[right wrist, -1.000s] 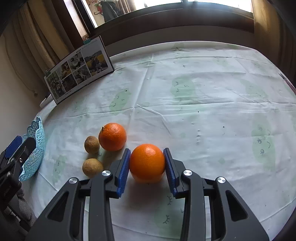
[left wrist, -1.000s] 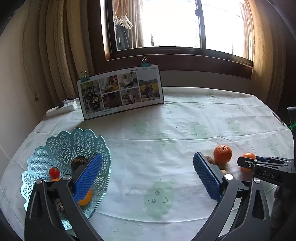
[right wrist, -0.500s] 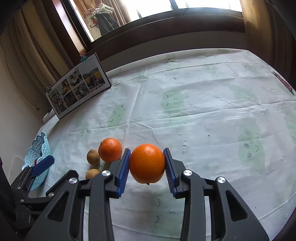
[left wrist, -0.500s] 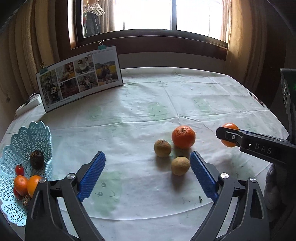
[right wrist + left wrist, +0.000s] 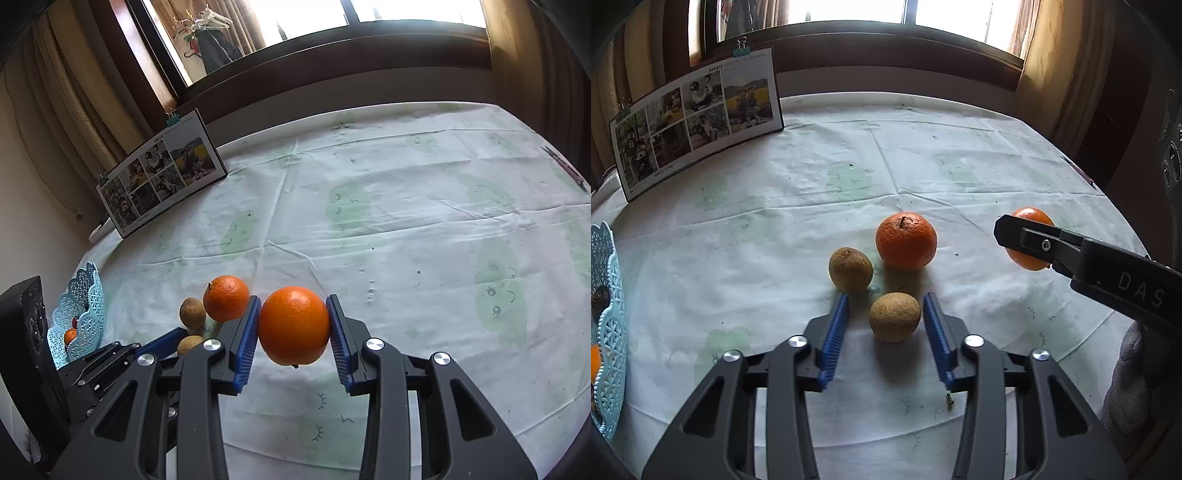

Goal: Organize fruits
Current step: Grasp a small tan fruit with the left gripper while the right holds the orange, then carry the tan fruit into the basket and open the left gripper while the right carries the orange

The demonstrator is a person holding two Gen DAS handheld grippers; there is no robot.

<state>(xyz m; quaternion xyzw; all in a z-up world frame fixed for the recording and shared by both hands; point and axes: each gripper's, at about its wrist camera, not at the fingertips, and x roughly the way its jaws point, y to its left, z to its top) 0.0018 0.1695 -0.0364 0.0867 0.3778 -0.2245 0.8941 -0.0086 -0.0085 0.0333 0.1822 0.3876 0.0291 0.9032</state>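
— Grippers first: what are you seeing?

— I'm looking along my left gripper (image 5: 886, 314): its ribbed blue pads are straddling a rough, round brown fruit (image 5: 894, 316) on the tablecloth (image 5: 960, 177), gaps either side, not clamping. My right gripper (image 5: 293, 325) is pinching a glossy orange (image 5: 294, 325) clear of the cloth.

— And the container?

— I'm seeing the lacy turquoise basket (image 5: 86, 314) at far left, holding an orange fruit and something dark. Beyond the pads, a second brown fruit (image 5: 850, 270) and a dimpled tangerine (image 5: 906, 241) are sitting.

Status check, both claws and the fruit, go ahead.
Right claw shut on orange, lifted. Left claw open around brown fruit. Nothing blocking.
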